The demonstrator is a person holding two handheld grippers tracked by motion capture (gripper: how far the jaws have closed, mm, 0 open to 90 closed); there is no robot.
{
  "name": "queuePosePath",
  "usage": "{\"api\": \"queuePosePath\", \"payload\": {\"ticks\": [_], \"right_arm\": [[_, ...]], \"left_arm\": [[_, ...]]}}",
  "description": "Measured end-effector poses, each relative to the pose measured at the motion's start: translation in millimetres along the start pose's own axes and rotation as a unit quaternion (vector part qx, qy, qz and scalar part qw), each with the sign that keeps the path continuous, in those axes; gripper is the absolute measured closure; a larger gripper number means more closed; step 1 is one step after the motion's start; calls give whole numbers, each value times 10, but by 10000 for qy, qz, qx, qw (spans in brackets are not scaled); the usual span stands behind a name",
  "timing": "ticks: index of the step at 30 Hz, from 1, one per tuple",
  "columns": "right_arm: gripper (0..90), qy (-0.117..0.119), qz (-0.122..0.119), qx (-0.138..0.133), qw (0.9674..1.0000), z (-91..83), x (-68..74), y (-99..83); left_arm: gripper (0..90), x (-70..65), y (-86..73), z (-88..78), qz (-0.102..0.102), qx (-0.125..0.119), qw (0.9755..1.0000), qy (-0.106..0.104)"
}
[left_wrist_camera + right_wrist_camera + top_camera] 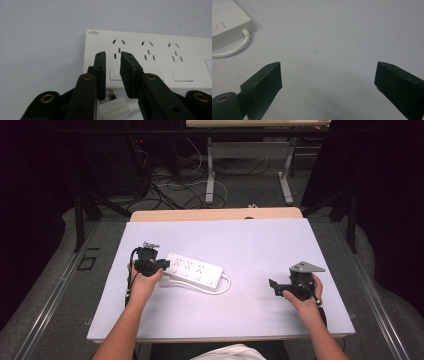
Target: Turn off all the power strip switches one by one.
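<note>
A white power strip [195,270] with three socket groups lies left of centre on the white table sheet [260,240]. Its short white cable [226,287] loops from the right end back along the near side to a white plug [167,281]. My left gripper [163,264] hovers over the strip's left end. In the left gripper view its jaws [113,53] stand a narrow gap apart over the strip [155,50] with nothing between them, and the plug [115,107] lies just beneath. My right gripper [274,287] rests at the right, wide open [328,72] and empty.
In the right gripper view the strip's corner [227,22] and cable loop [234,50] show at the far left. A wooden table edge [215,214] borders the sheet at the back. Beyond it are a desk's legs [210,175] and floor cables.
</note>
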State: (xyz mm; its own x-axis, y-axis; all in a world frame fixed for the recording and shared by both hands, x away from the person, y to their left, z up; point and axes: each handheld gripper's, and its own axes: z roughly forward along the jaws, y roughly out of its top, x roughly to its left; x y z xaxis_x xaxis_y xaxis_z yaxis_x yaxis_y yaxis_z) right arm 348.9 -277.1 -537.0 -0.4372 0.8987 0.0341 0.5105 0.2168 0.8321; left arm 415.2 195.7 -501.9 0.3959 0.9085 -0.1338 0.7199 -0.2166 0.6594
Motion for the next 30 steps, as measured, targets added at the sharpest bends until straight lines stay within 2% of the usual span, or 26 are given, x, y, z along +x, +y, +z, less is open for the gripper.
{"api": "queuePosePath", "payload": {"ticks": [1, 3, 5, 7, 9, 11, 12, 16, 18, 19, 21, 24, 26, 28, 29, 30], "right_arm": [[69, 6, 18, -2, 10000, -2, 3, 1], [68, 15, -8, -37, 10000, -1, -4, 1], [69, 39, 23, -31, 10000, -2, 0, 0], [69, 3, 7, -29, 10000, -4, -4, 3], [69, 25, 30, -20, 10000, -5, 1, 1], [69, 14, -31, -37, 10000, -2, -3, -1], [69, 18, -18, -35, 10000, -5, 1, 1], [69, 2, -3, -53, 10000, -17, 10, 8], [69, 5, -6, -50, 10000, -19, 12, 6], [69, 10, -11, -49, 10000, -20, 11, 4], [69, 17, -10, -31, 10000, -24, 11, 1], [69, -19, -13, -57, 10000, -31, 1, 2], [69, -68, -6, -80, 9999, -33, -2, -3], [69, -18, 4, -64, 10000, -41, -6, -3], [69, -31, 16, -64, 10000, -46, -5, -2], [69, -51, 13, -49, 10000, -53, -5, -1]], "left_arm": [[697, -9, 0, -13, -5, -74, 10000, 37], [647, -8, 6, -56, 16, -64, 10000, -8], [591, -13, 0, -83, 127, -150, 9998, 47], [514, -16, -9, -107, 300, -223, 9993, -30], [460, -25, -20, -131, 454, -313, 9985, 7], [422, -18, -24, -158, 452, -373, 9982, -118], [419, -10, -26, -165, 531, -510, 9970, -231], [377, 5, -34, -229, 522, -571, 9967, -259], [340, 20, -39, -271, 538, -579, 9967, -163], [337, 20, -42, -288, 474, -592, 9970, -176], [316, 35, -49, -321, 486, -656, 9965, -177], [207, 48, -75, -374, 415, -714, 9964, -179], [141, 57, -94, -414, 363, -767, 9961, -244], [79, 58, -118, -458, 394, -815, 9955, -286], [32, 47, -129, -472, 329, -830, 9954, -341], [3, 59, -136, -501, 437, -851, 9948, -339]]}}
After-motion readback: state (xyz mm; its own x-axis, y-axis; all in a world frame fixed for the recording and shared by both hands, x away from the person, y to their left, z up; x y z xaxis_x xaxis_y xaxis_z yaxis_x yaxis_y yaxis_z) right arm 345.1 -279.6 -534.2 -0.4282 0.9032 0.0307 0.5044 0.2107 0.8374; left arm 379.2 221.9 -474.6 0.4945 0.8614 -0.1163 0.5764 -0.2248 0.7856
